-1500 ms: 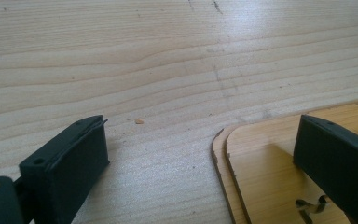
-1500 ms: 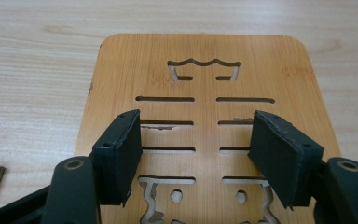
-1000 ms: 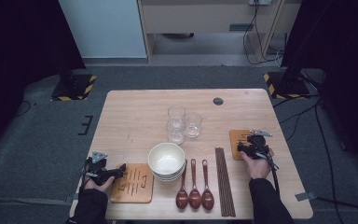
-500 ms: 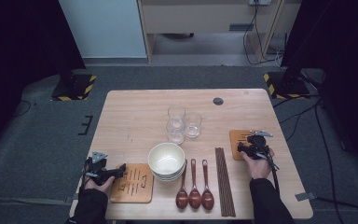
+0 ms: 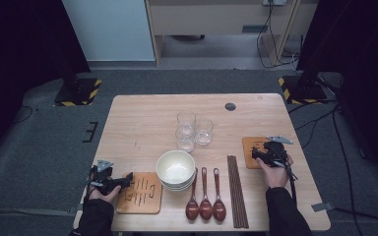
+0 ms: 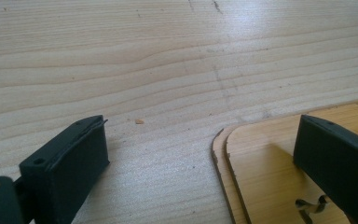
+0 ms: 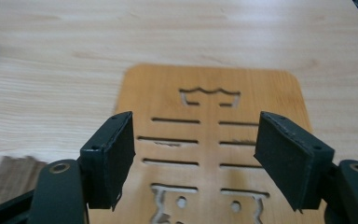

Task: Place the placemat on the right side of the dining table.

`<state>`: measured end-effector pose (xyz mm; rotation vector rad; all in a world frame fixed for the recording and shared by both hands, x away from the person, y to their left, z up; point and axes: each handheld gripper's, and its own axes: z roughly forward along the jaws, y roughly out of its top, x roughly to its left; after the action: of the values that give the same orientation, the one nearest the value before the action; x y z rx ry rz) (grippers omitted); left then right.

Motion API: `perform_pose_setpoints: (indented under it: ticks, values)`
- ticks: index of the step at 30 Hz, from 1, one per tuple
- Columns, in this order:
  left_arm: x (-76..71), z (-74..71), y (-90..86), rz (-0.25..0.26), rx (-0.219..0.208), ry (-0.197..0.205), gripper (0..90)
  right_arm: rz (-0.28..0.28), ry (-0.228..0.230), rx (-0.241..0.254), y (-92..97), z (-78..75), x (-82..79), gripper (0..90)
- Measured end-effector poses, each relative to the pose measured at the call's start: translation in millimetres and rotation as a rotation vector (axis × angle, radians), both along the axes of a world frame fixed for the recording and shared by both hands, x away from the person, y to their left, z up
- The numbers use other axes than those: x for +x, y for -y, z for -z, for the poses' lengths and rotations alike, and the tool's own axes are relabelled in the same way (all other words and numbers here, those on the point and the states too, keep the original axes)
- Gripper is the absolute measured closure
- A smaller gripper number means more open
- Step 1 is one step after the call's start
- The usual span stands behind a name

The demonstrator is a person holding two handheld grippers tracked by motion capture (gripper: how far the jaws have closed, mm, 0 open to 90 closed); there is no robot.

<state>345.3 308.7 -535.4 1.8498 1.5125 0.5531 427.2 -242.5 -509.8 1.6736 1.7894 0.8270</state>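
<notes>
Overhead, a light wooden table (image 5: 142,123) holds a place-setting kit, with a person's forearms entering from the bottom edge, cut off at the sleeves. The right gripper (image 5: 262,153) hovers over a wooden coaster (image 5: 248,145) near the table's right edge, hiding much of it from above. In the right gripper view its jaws stand wide apart and have just been opening, with nothing between them; the slotted coaster (image 7: 209,140) lies flat beneath, its near end cut off by the frame. The left gripper (image 5: 125,178) rests at the near left corner, its tip over the edge of a second wooden coaster (image 5: 140,194). In the left gripper view its jaws are also apart, one over bare table, the other over the rounded corner of what looks like two stacked coasters (image 6: 261,168). Between the hands sit stacked white bowls (image 5: 175,169), three brown spoons (image 5: 205,196) and dark chopsticks (image 5: 237,189). Three clear glasses (image 5: 193,130) cluster mid-table, their outlines hard to separate.
</notes>
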Motion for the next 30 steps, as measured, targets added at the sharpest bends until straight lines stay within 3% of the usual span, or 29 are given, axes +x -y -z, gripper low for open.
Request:
perform_pose_setpoints:
  ticks: [5, 8, 13, 17, 20, 30]
  values:
    - [-1.3, -1.8, -1.8, -0.008, -0.004, -0.003, 8.3, -0.083, 0.047, 0.046, -1.1, -12.9, -5.1, 26.1]
    - [-2.3, -4.3, -2.6, -0.002, -0.007, -0.01, 12.1, -0.099, 0.062, 0.05, -1.1, -15.4, -5.6, 25.8]
    - [-6.0, -13.8, -2.7, 0.021, -0.027, 0.047, 16.5, -0.153, 0.119, 0.066, -1.9, -23.2, -8.7, 24.7]
    - [-8.5, -22.5, -3.4, 0.041, -0.055, 0.101, 18.4, -0.185, 0.139, 0.082, -3.6, -28.3, -10.7, 24.9]
    - [-10.9, -28.9, -3.7, 0.052, -0.094, 0.116, 20.6, -0.223, 0.156, 0.09, -6.7, -34.1, -12.5, 24.5]
    - [-16.2, -47.0, -2.6, 0.089, -0.156, 0.153, 24.7, -0.315, 0.199, 0.117, -18.7, -48.5, -17.7, 24.0]
